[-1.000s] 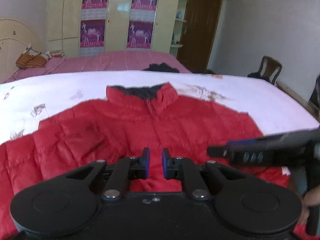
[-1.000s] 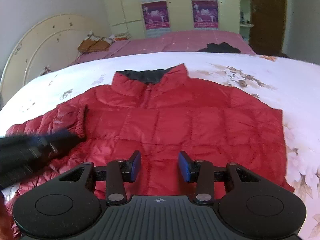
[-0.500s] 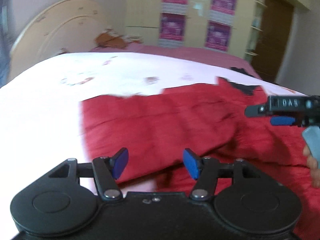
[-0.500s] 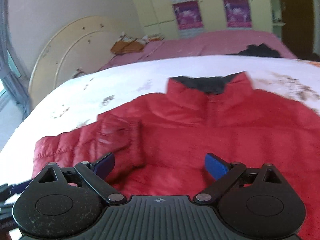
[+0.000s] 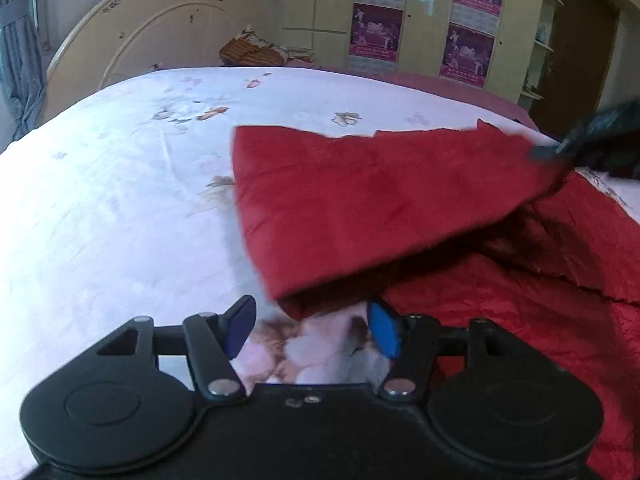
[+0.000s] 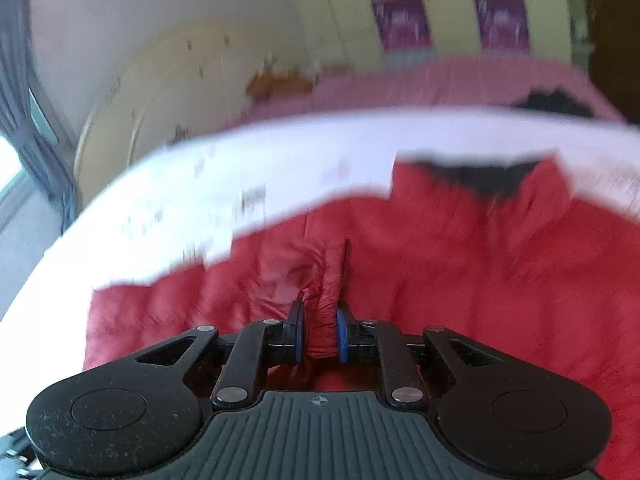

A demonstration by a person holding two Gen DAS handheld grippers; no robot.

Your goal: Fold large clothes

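The left gripper (image 5: pixel 311 330) stands half open over the sheet (image 5: pixel 120 216), nothing between its blue pads; the lifted sleeve end hangs just beyond them, not touching. The right gripper (image 6: pixel 319 332) has just been closing and is now clamped on a bunched fold of the red jacket (image 6: pixel 460 280), the fabric squeezed between its pads.

The jacket lies on a bed spread with a white sheet printed with faint brown flowers. In the left view the sleeve (image 5: pixel 360 200) is raised off the sheet and drawn across toward the jacket's body, with the other gripper's dark, blurred tip at its far right end. In the right view, which is motion-blurred, the dark-lined collar (image 6: pixel 476 176) points away from the camera, toward the far edge of the sheet.

Beyond the white sheet runs a pink cover (image 6: pixel 400 84), with a dark garment (image 6: pixel 552 104) on it. At the left stands a cream arched headboard (image 5: pixel 152 40), beside an orange-brown bundle (image 5: pixel 252 50). Behind is a pale yellow wardrobe (image 5: pixel 424 16) bearing purple posters (image 5: pixel 376 32), and a dark wooden door (image 5: pixel 580 40) at the right. A grey curtain (image 5: pixel 18 52) hangs at the far left.
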